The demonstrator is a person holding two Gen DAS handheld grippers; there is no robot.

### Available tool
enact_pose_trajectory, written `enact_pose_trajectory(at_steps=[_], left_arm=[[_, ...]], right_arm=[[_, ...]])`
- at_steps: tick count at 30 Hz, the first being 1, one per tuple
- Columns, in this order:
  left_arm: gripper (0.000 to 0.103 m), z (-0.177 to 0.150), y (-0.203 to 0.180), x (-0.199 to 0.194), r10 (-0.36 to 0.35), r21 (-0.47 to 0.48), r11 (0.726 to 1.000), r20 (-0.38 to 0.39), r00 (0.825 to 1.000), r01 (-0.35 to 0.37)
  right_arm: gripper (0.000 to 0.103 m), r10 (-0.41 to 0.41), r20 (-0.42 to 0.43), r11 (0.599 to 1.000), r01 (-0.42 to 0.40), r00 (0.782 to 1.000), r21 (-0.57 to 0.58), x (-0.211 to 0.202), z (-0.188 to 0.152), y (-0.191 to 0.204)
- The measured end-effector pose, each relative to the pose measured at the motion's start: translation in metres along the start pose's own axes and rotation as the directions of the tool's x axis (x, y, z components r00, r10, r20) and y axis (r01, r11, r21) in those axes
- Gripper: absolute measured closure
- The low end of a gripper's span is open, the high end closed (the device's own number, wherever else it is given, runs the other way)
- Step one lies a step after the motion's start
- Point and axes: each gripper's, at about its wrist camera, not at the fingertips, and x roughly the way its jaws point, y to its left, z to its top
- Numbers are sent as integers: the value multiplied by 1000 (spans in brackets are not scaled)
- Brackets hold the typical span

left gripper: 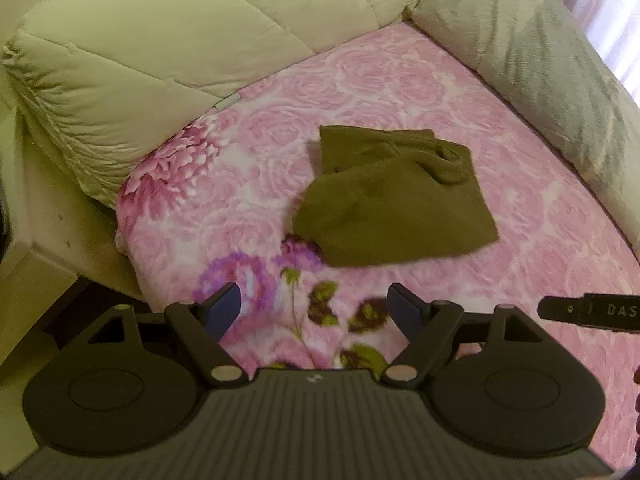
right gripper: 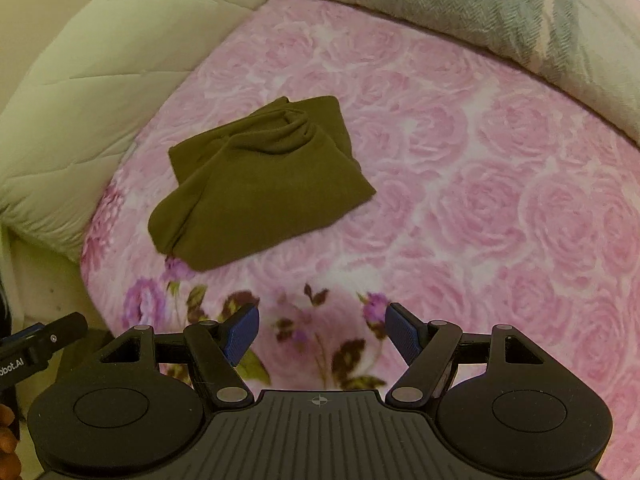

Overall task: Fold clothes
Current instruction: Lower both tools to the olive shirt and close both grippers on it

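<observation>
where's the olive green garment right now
The olive green garment lies folded on the pink rose bedspread, ahead of both open grippers; right of centre in the left wrist view, left of centre in the right, near the cream quilt.

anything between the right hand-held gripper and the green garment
No object: only bare floral bedspread lies between the right hand-held gripper and the folded green garment, shown in the right wrist view.

1. The folded garment is lying on the bed, nearer its left edge.
2. A quilt is lying along the bed's left edge.
3. A pillow is resting along the far edge, well apart from the garment.
</observation>
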Motion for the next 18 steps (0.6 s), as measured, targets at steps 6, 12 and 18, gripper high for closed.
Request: enact_pose_trajectory(at_steps=[6, 12, 18], left_arm=[[25, 33, 9, 48, -15, -14, 1000, -38, 999, 15], [25, 49, 8, 92, -26, 9, 1000, -78, 997, 27], [25, 56, 6, 125, -52, 14, 998, -73, 996, 54]], right_arm=[[30, -31, -38, 998, 33, 999, 58, 40, 32, -2], [30, -47, -85, 994, 55, 995, 93, 78, 52, -3], [30, -24, -83, 987, 37, 996, 156, 106, 72, 0]])
